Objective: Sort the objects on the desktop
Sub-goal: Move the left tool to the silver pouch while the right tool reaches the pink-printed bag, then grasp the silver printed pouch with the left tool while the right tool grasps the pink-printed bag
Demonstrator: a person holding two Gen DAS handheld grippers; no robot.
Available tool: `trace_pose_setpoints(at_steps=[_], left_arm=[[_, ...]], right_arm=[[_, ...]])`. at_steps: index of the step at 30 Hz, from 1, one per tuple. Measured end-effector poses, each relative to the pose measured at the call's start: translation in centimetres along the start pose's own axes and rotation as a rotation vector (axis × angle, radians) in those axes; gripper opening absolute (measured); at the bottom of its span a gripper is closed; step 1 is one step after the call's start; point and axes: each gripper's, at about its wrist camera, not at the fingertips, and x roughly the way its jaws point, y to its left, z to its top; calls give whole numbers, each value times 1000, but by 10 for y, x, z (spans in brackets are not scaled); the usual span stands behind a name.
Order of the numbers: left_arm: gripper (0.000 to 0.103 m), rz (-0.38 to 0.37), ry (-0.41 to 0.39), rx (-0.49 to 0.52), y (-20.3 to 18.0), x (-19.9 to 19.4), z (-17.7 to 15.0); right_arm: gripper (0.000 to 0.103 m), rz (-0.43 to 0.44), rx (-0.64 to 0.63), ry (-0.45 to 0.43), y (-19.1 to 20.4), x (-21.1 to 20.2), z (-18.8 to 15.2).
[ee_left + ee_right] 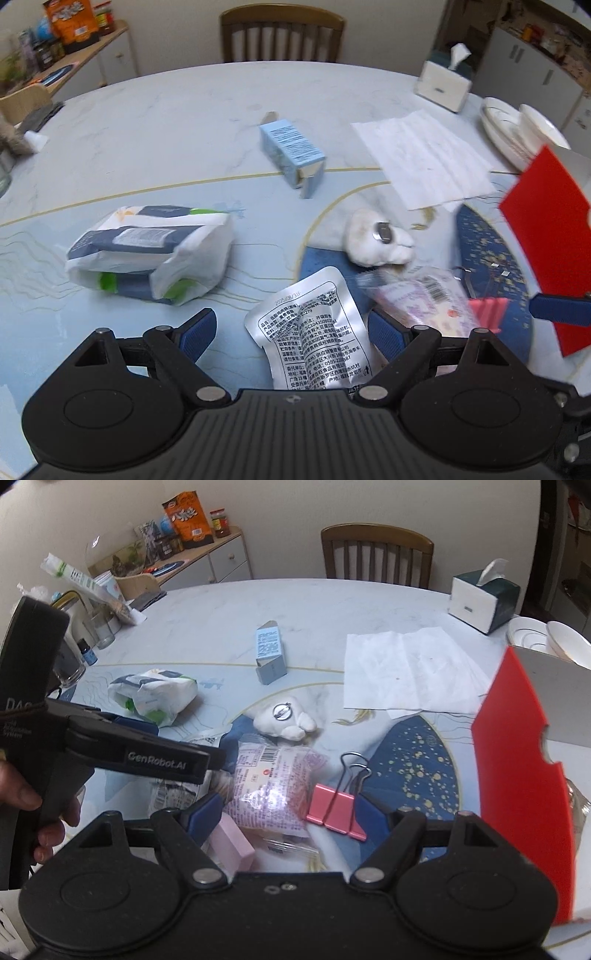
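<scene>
My left gripper (291, 332) is open, its blue pads on either side of a silver foil snack pouch (314, 325) lying on the table. My right gripper (286, 818) is open over a pink printed snack packet (273, 786), a pink binder clip (334, 808) and a pink eraser block (232, 843). A white plush toy with a metal badge (284, 720) lies beyond them. A light blue carton (291, 149) lies on its side mid-table. A white and blue wipes pack (147, 251) lies at the left.
A red and grey box (524, 775) stands at the right edge. A white paper sheet (410, 668), a tissue box (480, 602) and stacked plates (546, 638) are behind. A chair (376, 554) stands at the far side. Jars and bottles (88, 642) crowd the left.
</scene>
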Motion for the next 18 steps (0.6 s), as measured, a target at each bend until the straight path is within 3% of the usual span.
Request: trace_pose_setpoints(at_steps=[18], left_arm=[[89, 14, 45, -101, 12, 19, -1]], right_arm=[[69, -6, -19, 47, 7, 33, 10]])
